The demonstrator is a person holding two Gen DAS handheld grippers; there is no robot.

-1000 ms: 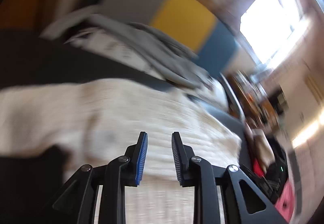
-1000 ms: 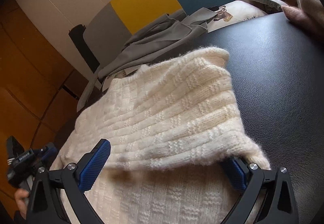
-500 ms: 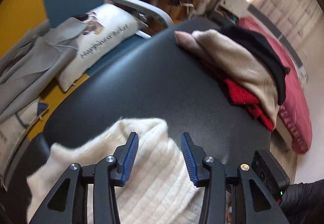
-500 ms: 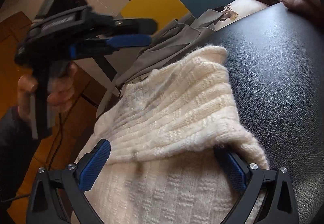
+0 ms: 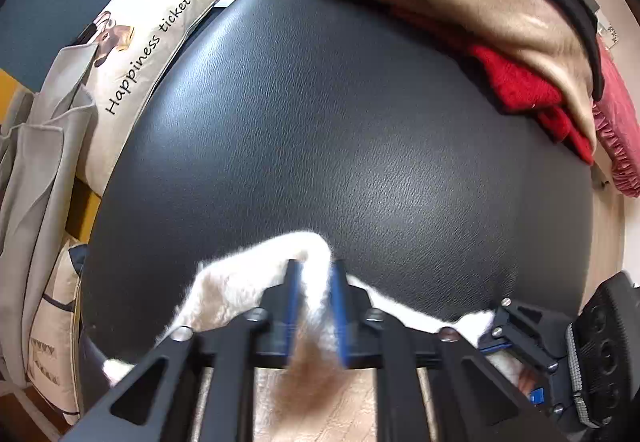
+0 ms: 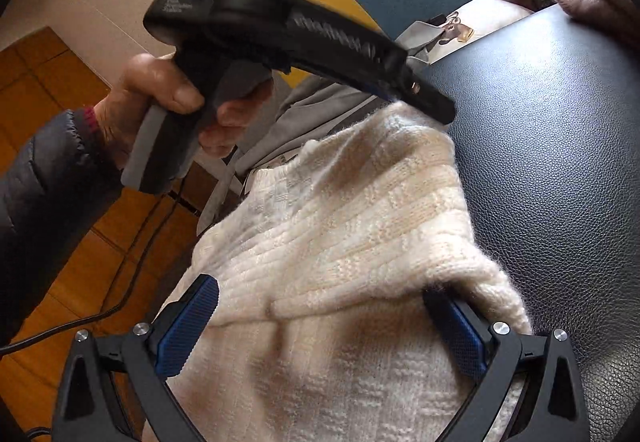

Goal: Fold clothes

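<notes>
My left hand [image 6: 168,114] grips the handle of my left gripper [image 5: 314,274], whose blue pads are pinched narrow on the far corner of the cream knit sweater [image 6: 352,226]. The sweater lies folded at the near edge of the black leather surface [image 5: 340,122], its long axis running from me toward that far corner, ribs crossing it (a fold flap lies across the near part). To the right, my right gripper [image 6: 320,326] is spread wide, its pads straddling the sweater's near fold. Other clothes [image 5: 500,14] are piled at the surface's far right.
</notes>
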